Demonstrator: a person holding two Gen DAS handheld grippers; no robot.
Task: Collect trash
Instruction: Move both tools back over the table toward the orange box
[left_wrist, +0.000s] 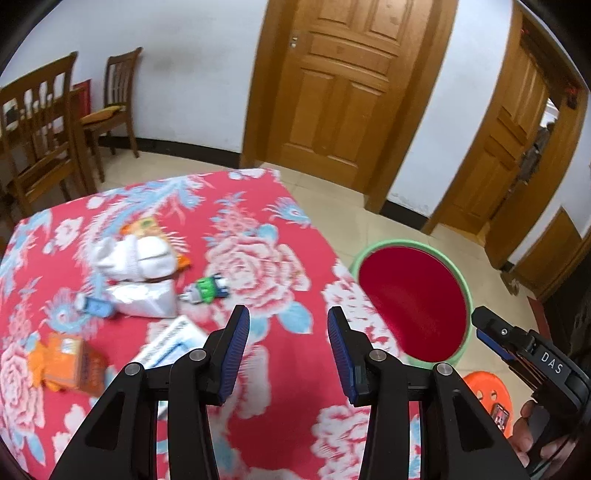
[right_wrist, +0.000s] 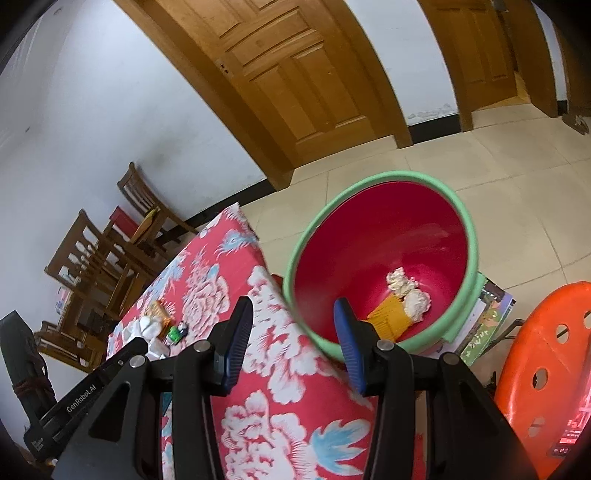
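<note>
Trash lies on the table's red floral cloth (left_wrist: 280, 229): crumpled white paper (left_wrist: 129, 254) on an orange packet (left_wrist: 147, 225), a white bag (left_wrist: 144, 299), a green-labelled small bottle (left_wrist: 207, 290), a blue item (left_wrist: 94, 306), an orange carton (left_wrist: 66, 363) and a white-and-blue box (left_wrist: 173, 341). My left gripper (left_wrist: 288, 317) hovers open over the cloth near them, nothing between its fingers. My right gripper (right_wrist: 293, 310) is open and empty at the table's edge, beside the red bin with a green rim (right_wrist: 469, 229). Two paper wads (right_wrist: 410, 291) and an orange packet (right_wrist: 388, 317) lie inside the bin.
The bin (left_wrist: 410, 302) stands on the tiled floor right of the table, on some books (right_wrist: 487, 317). An orange stool (right_wrist: 554, 350) with a phone (right_wrist: 569, 435) is beside it. Wooden chairs (left_wrist: 40, 122) stand at the far left, doors (left_wrist: 340, 85) behind.
</note>
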